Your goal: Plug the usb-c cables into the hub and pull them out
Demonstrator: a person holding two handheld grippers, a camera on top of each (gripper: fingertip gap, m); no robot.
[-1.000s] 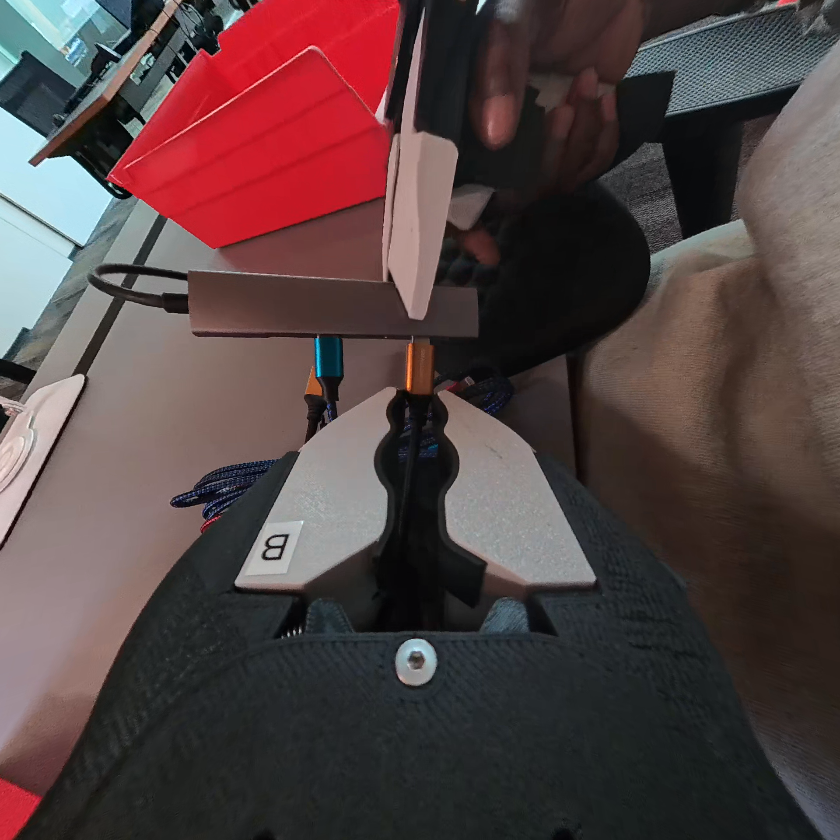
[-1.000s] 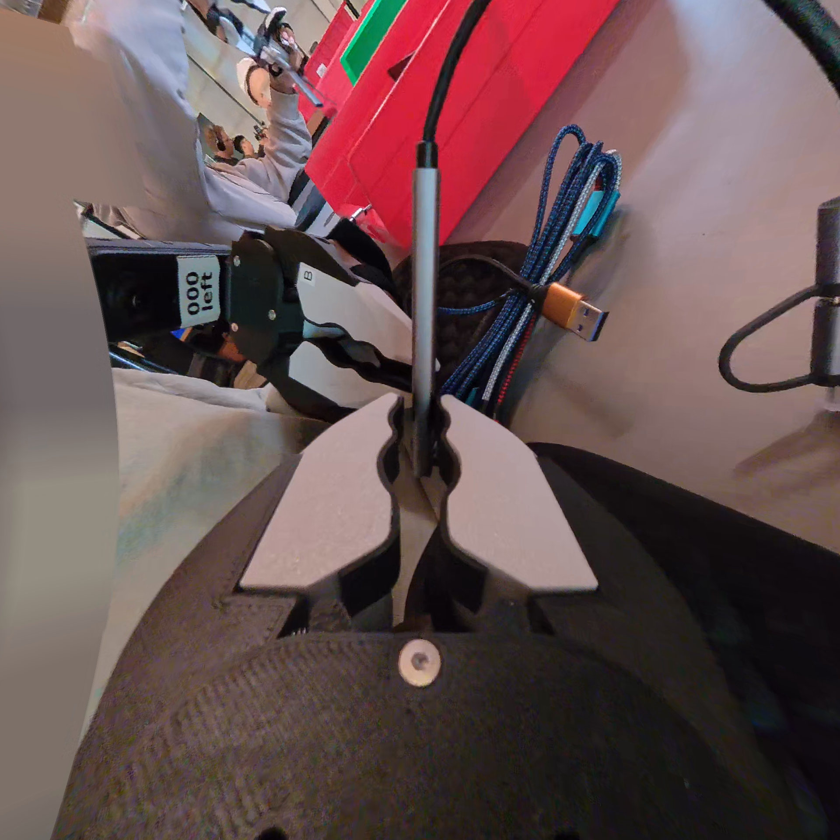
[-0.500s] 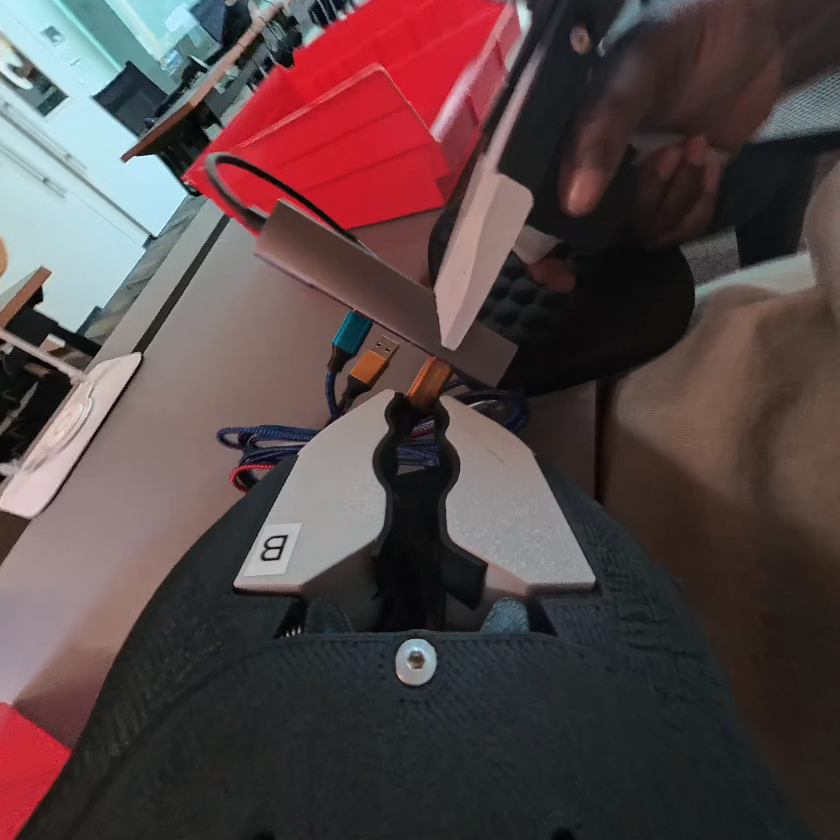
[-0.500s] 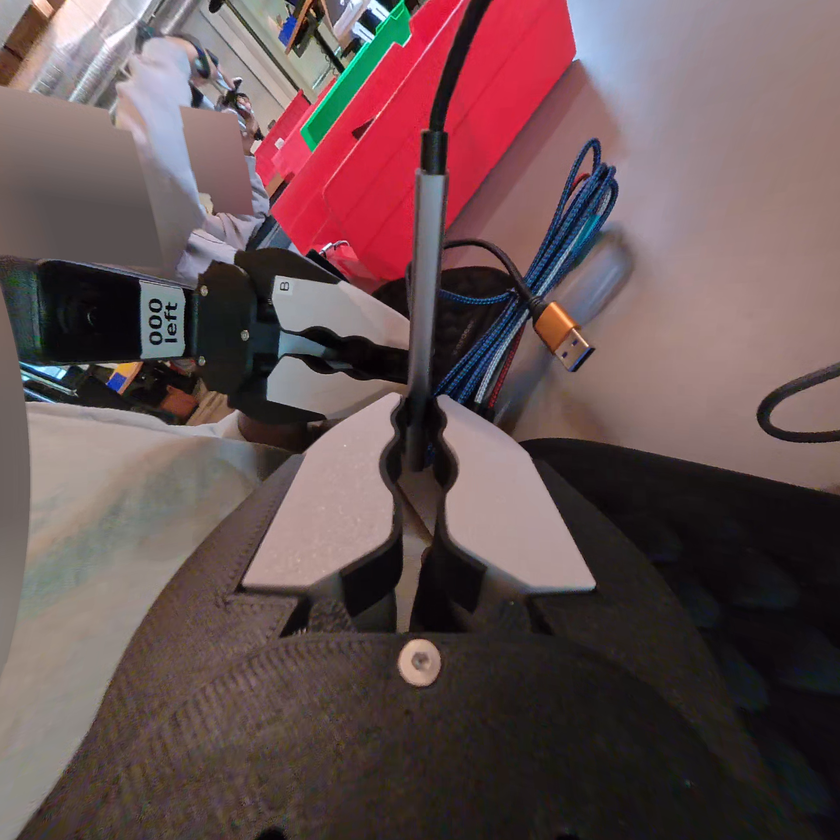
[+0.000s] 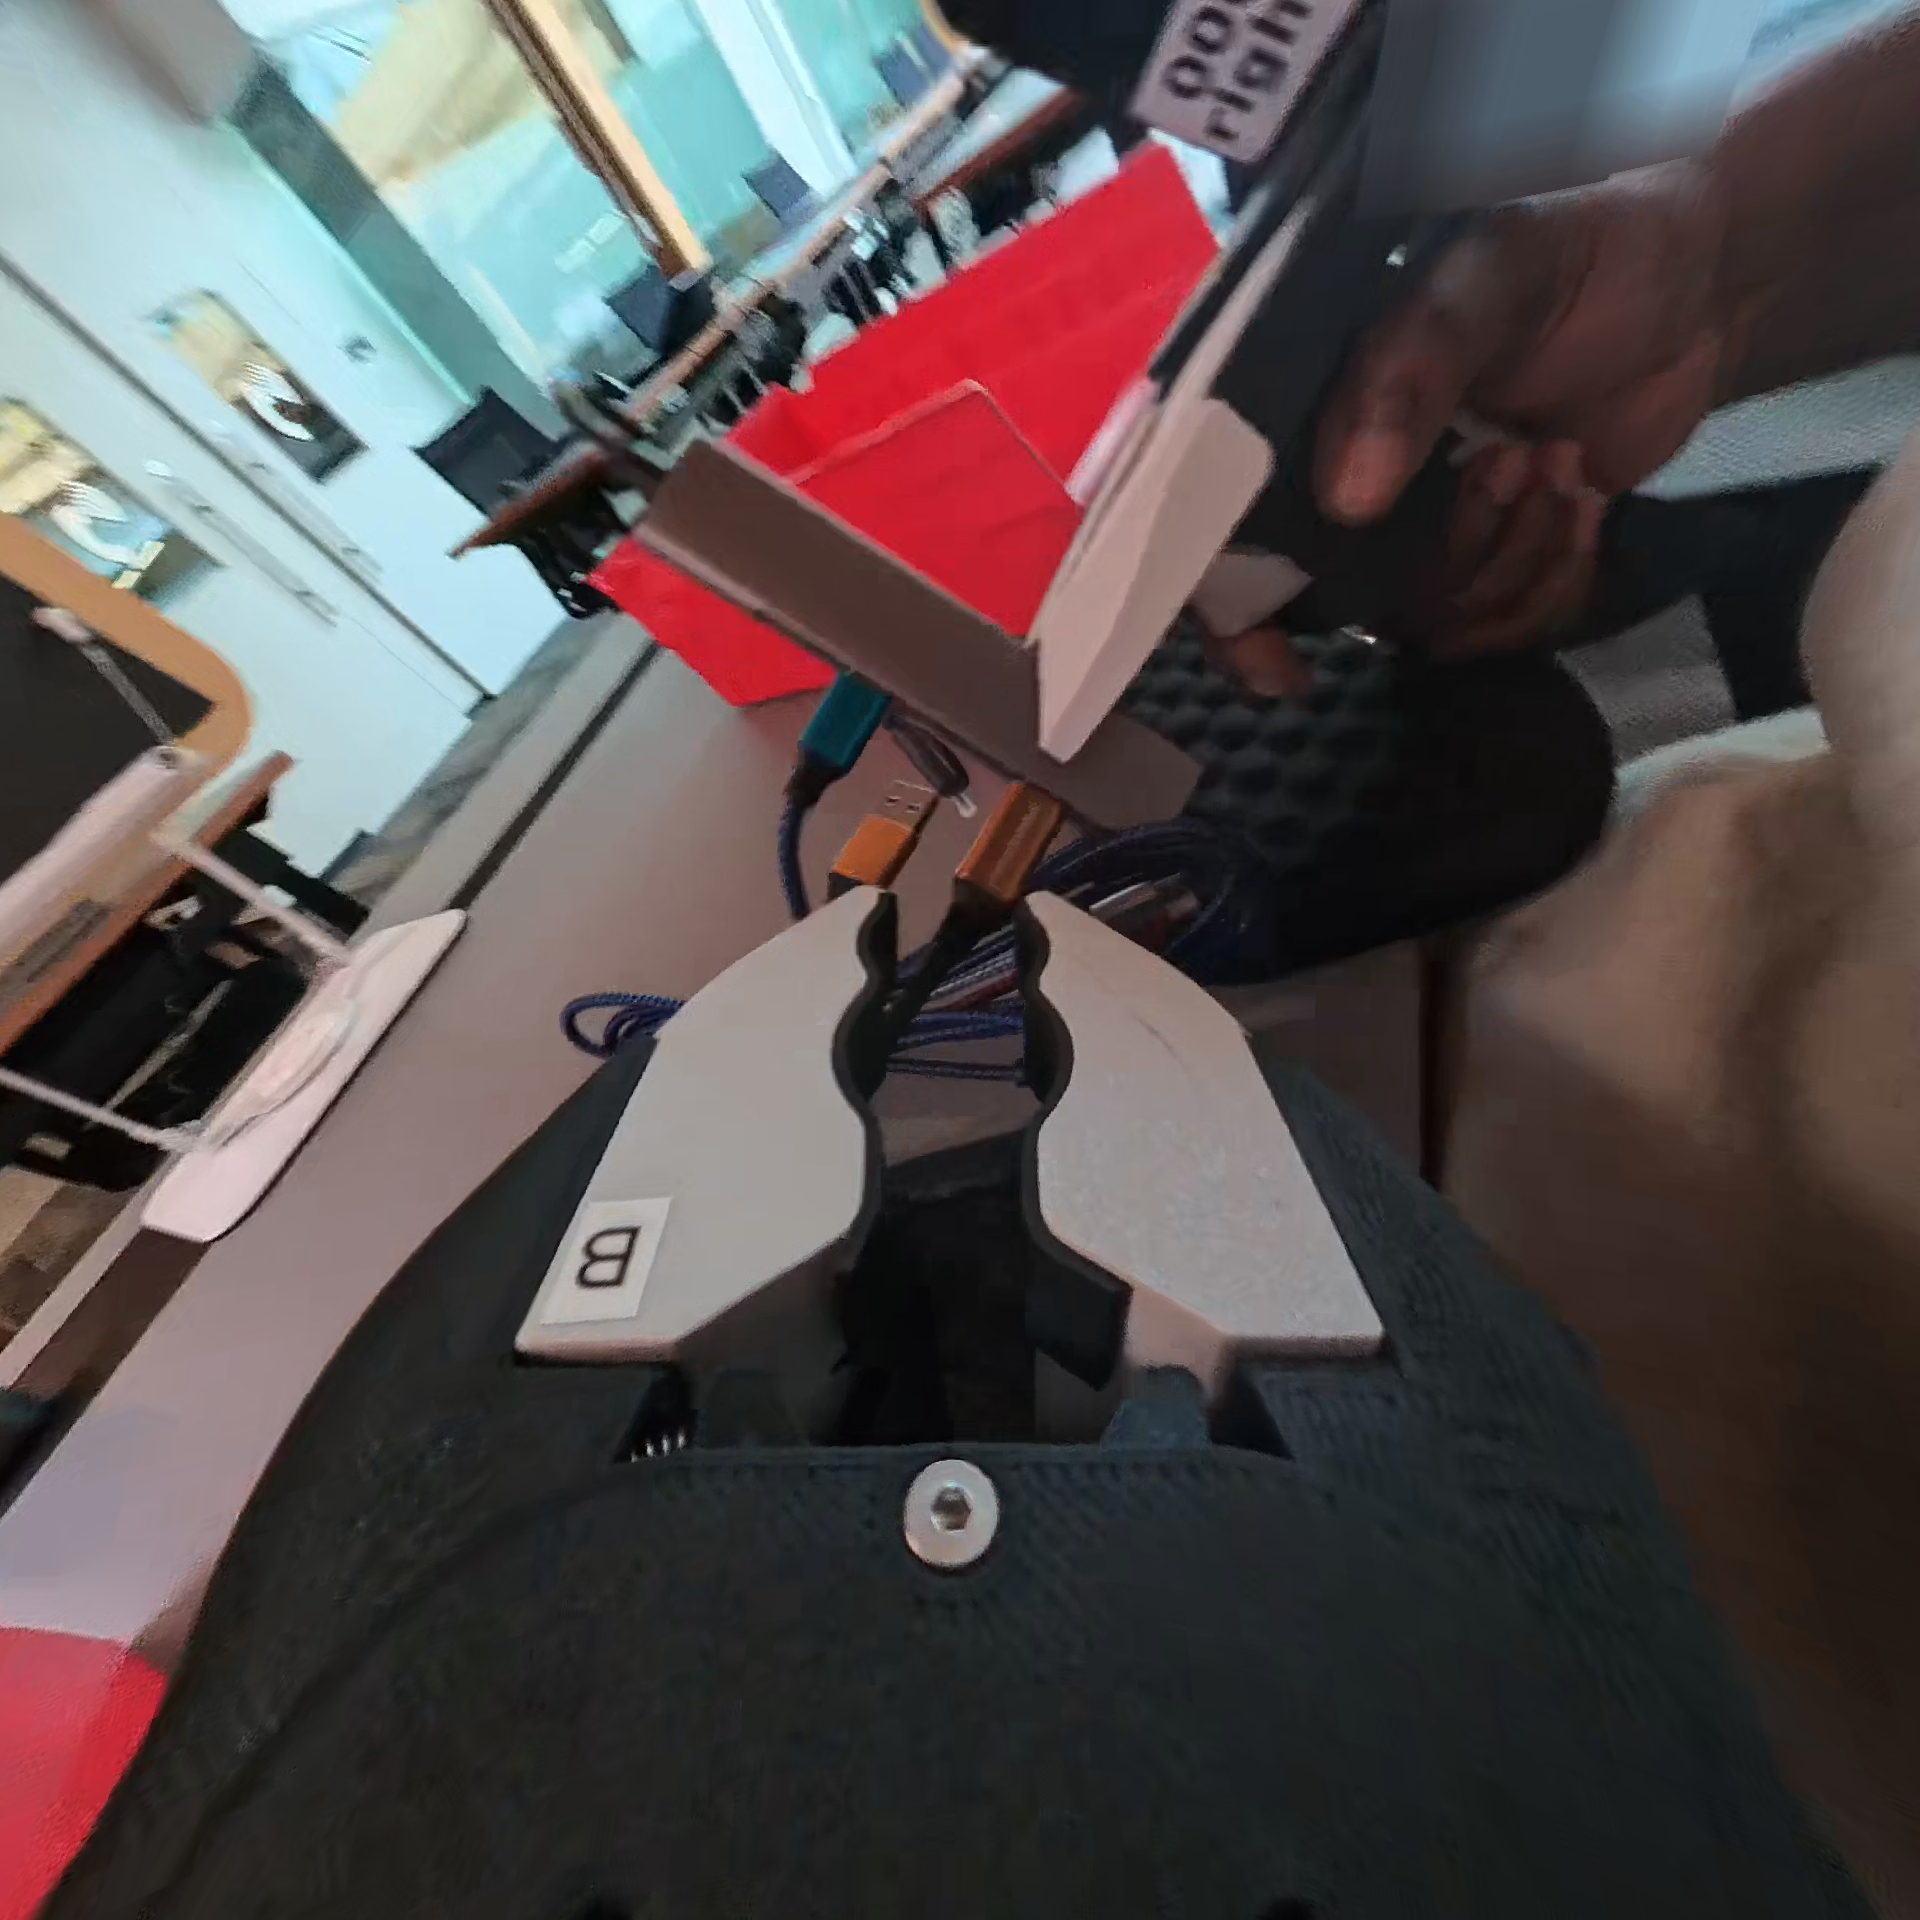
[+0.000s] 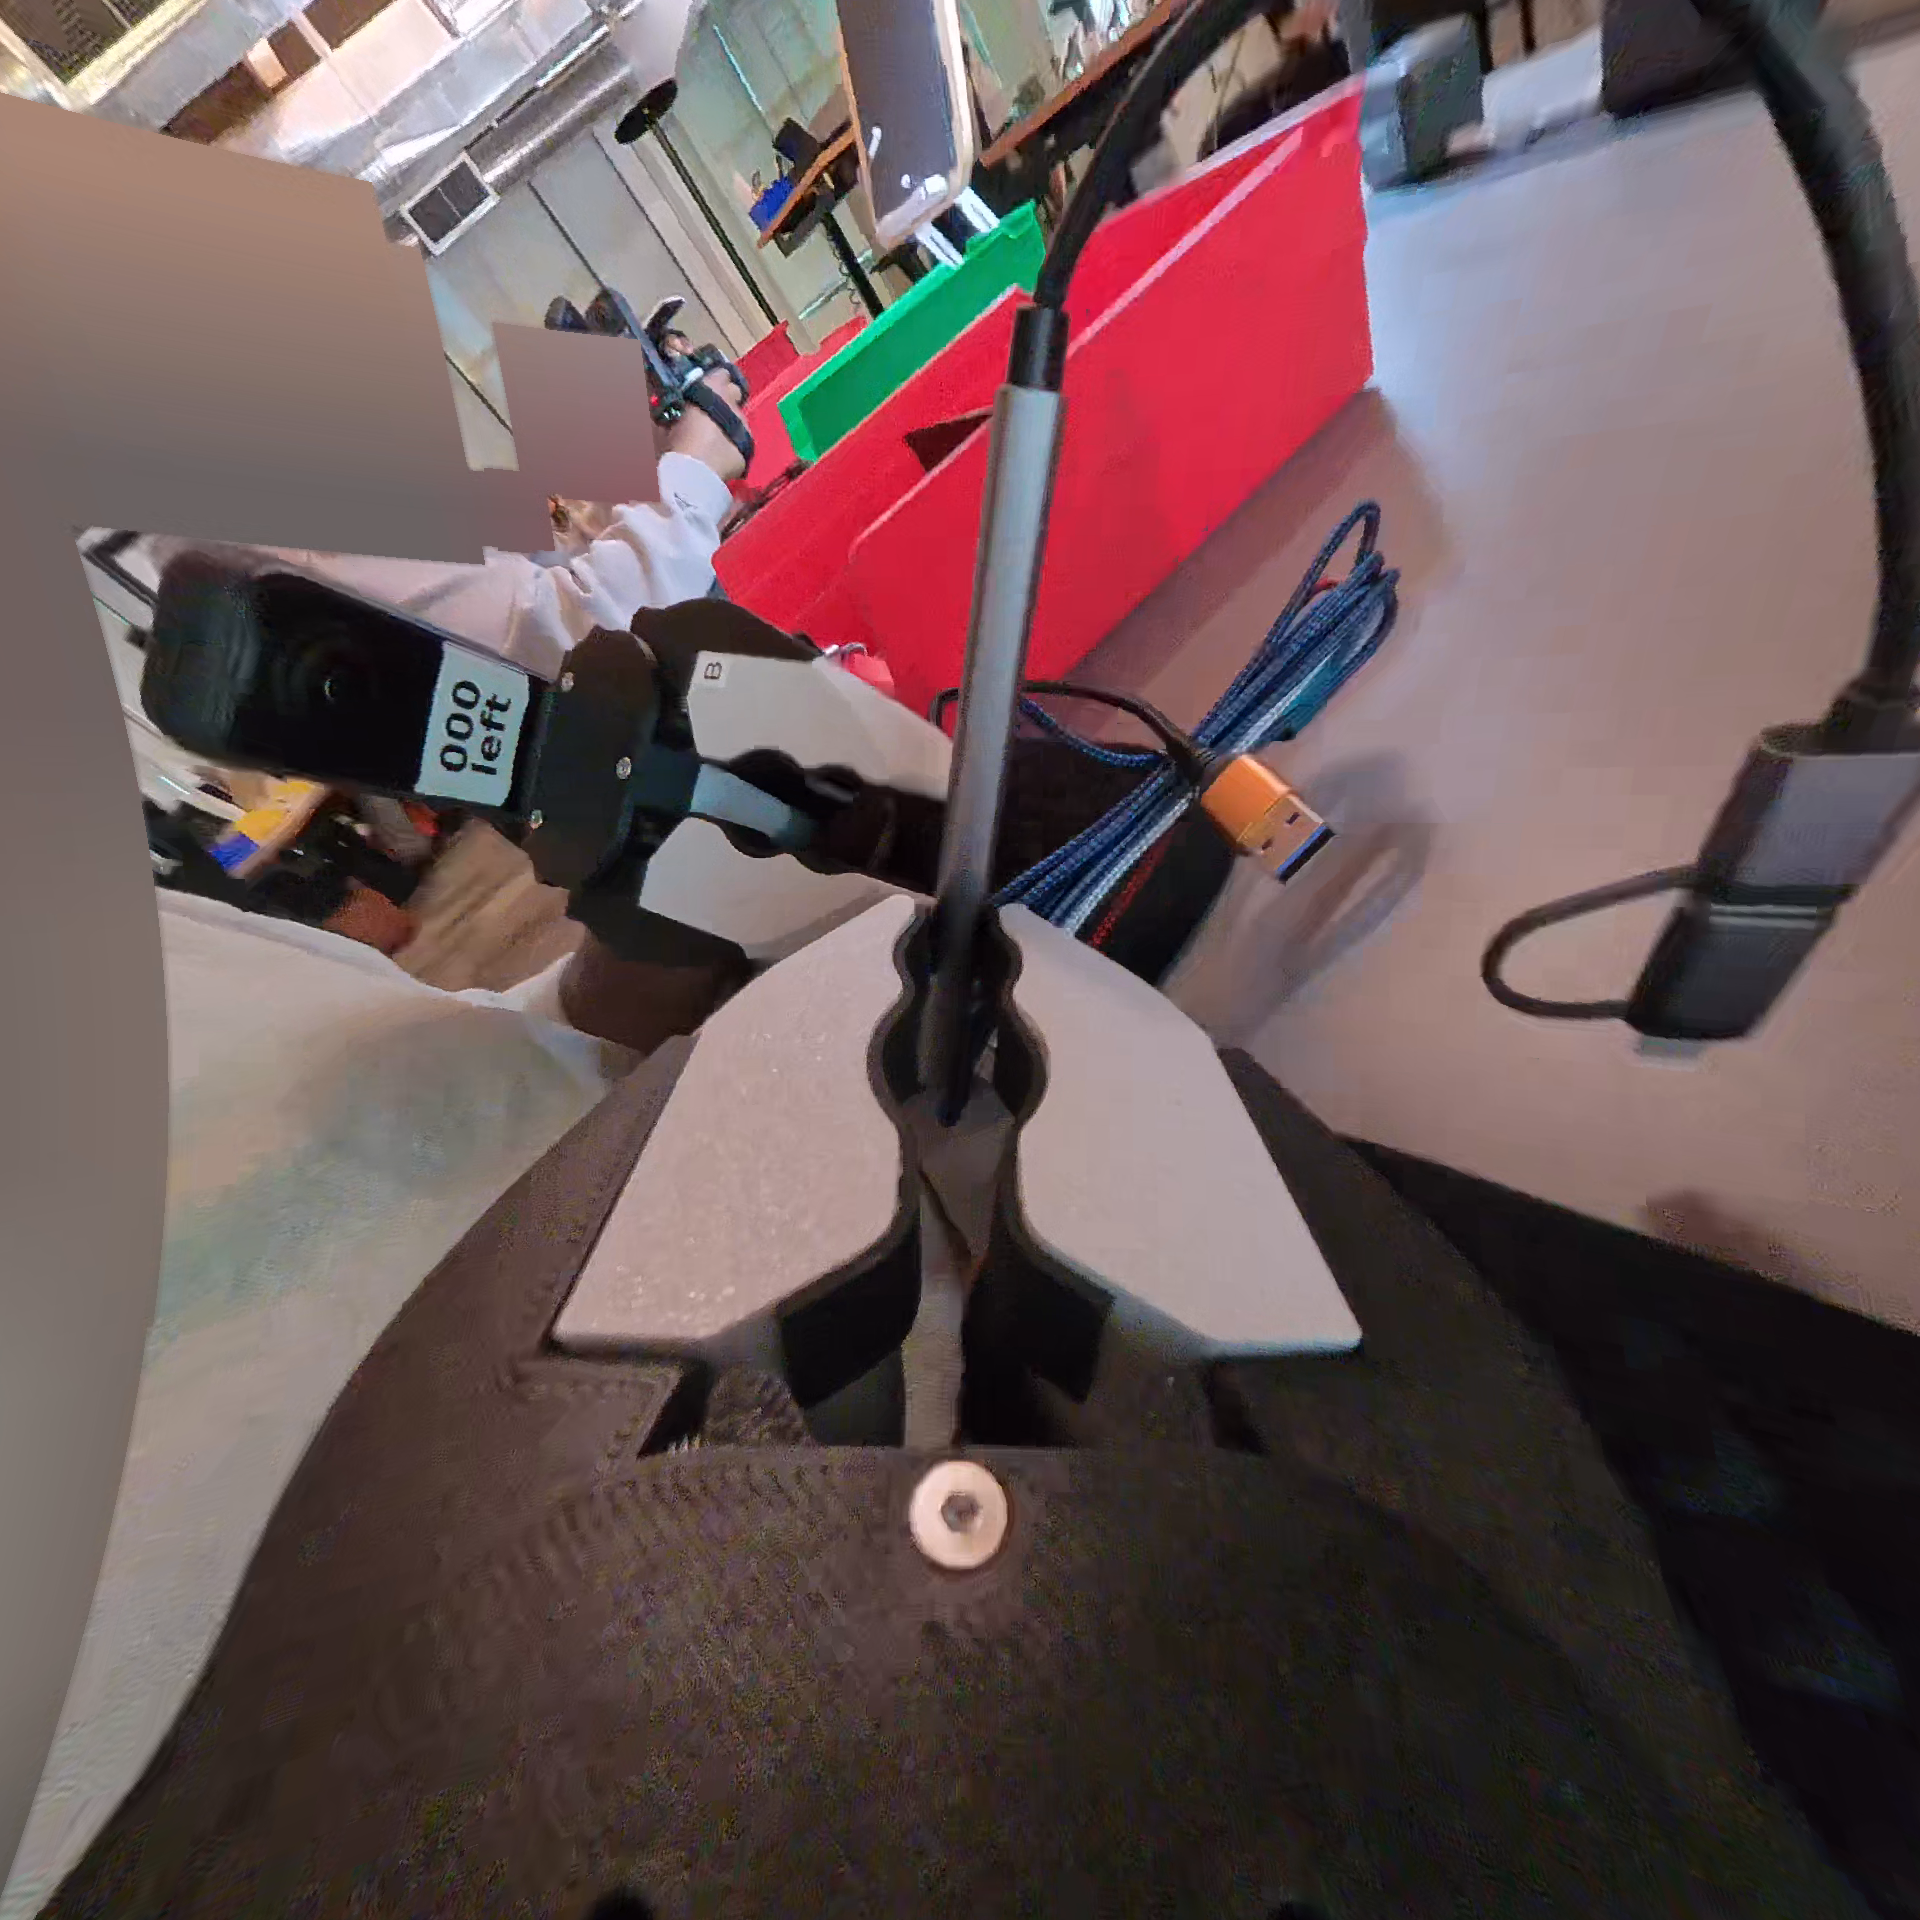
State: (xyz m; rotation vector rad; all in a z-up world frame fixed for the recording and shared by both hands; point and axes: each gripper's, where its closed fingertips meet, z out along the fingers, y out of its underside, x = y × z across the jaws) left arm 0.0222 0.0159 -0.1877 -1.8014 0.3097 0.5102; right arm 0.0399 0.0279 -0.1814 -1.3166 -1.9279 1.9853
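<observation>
The grey hub (image 5: 852, 592) is held tilted above the table by my right gripper (image 6: 956, 925), which is shut on its near end; in the right wrist view the hub (image 6: 1003, 582) shows edge-on. An orange usb-c plug (image 5: 1008, 842) sits in the hub's near port and a teal plug (image 5: 847, 717) in a port farther along. My left gripper (image 5: 956, 914) is open just behind the orange plug, with that plug's cable running between its fingers. A loose orange USB-A plug (image 5: 883, 842) lies beside it and also shows in the right wrist view (image 6: 1262, 821).
Red bins (image 5: 935, 499) stand at the back of the table, with a green bin (image 6: 914, 343) behind. A blue braided cable bundle (image 6: 1299, 665) lies on a black textured pad (image 5: 1403, 810). The hub's own lead ends in a grey adapter (image 6: 1766, 883). A white pad (image 5: 312, 1049) lies left. Left and right tips are no more than a few centimetres apart.
My left gripper has opened and let go of the orange plug's cable. My right gripper has lifted and tilted the hub, with both plugs still in it.
</observation>
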